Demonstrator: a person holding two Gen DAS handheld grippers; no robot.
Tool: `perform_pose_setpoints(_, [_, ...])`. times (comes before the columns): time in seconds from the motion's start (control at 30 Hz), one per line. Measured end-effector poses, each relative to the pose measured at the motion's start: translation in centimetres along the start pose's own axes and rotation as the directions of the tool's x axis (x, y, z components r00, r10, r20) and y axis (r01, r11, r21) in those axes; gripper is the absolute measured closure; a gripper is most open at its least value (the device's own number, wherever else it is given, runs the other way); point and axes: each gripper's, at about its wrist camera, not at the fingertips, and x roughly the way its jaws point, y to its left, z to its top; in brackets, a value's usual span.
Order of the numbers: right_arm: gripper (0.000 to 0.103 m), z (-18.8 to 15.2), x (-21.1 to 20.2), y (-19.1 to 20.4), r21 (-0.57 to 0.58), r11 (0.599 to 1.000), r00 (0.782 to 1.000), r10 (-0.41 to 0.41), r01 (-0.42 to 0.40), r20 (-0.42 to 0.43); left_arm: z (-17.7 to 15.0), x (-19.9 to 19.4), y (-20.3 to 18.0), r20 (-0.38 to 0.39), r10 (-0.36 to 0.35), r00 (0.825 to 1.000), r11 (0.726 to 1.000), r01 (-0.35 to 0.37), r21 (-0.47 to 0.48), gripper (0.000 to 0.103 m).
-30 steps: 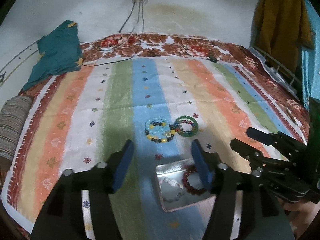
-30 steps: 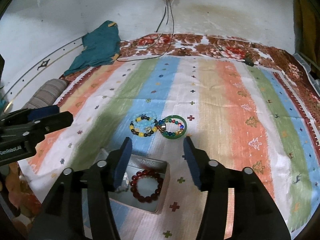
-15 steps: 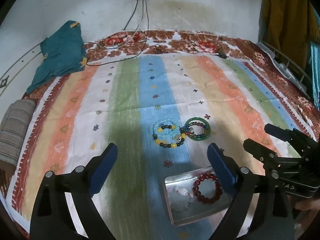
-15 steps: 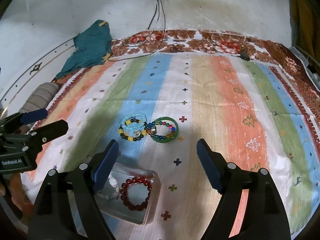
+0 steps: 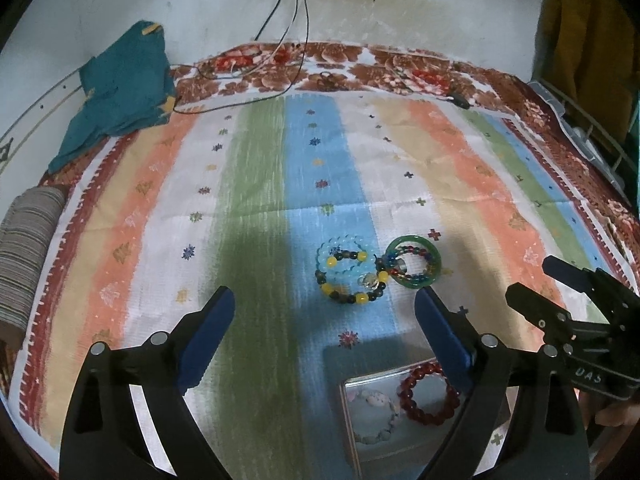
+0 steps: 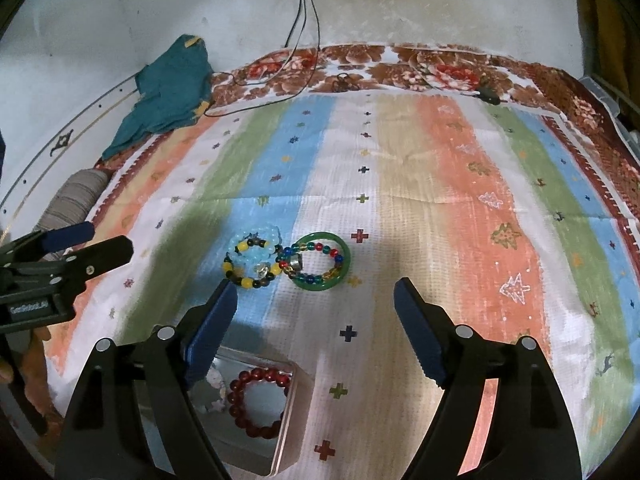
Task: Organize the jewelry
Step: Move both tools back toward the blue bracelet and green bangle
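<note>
A metal tin (image 5: 400, 448) (image 6: 280, 432) lies on the striped cloth and holds a dark red bead bracelet (image 5: 428, 394) (image 6: 258, 402) and a pale bead bracelet (image 5: 376, 416). Beyond it lie a light blue bead bracelet (image 5: 340, 258) (image 6: 256, 240) under a yellow-and-dark bead bracelet (image 5: 352, 284) (image 6: 250, 268), and a green bangle (image 5: 414, 264) (image 6: 320, 260) with a multicoloured bead bracelet and a small ring inside. My left gripper (image 5: 324, 324) is open and empty above the cloth, before the bracelets. My right gripper (image 6: 316, 320) is open and empty, near the tin.
A teal garment (image 5: 120, 92) and a striped roll (image 5: 24, 248) sit at the bed's left edge. Cables (image 5: 288, 60) hang from a wall socket onto the floral border. A mustard garment (image 5: 584, 32) hangs at the right.
Both grippers opened wide from a narrower gap and pulled back a little from the tin. The jewellery has not moved.
</note>
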Motion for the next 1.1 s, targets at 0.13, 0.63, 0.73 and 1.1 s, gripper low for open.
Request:
perform_pose_setpoints(0.13, [0.022, 0.2, 0.8, 0.2, -0.017, 1.000, 1.000, -0.001, 0.001, -0.009, 0.3, 1.2, 0.2, -0.018, 0.017, 1.000, 1.000, -0.017, -0.004, 0.013])
perform_pose_setpoints(0.63, [0.022, 0.6, 3.2, 1.3, -0.078, 0.997, 0.999, 0.018, -0.022, -0.052, 1.6, 3.8, 0.3, -0.034, 0.050, 0.998, 0.999, -0.049, 0.022, 0.013])
perform_pose_setpoints(0.73, [0.022, 0.5, 3.5, 1.4, -0.086, 0.996, 0.998, 0.015, -0.020, -0.053, 1.8, 4.4, 0.8, -0.060, 0.014, 0.998, 1.000, -0.015, -0.016, 0.013])
perform_pose_setpoints(1.1, [0.022, 1.0, 4.6, 1.5, -0.105, 0.994, 0.998, 0.017, -0.024, -0.065, 2.2, 6.7, 1.4, -0.100, 0.012, 0.995, 0.999, -0.017, -0.045, 0.013])
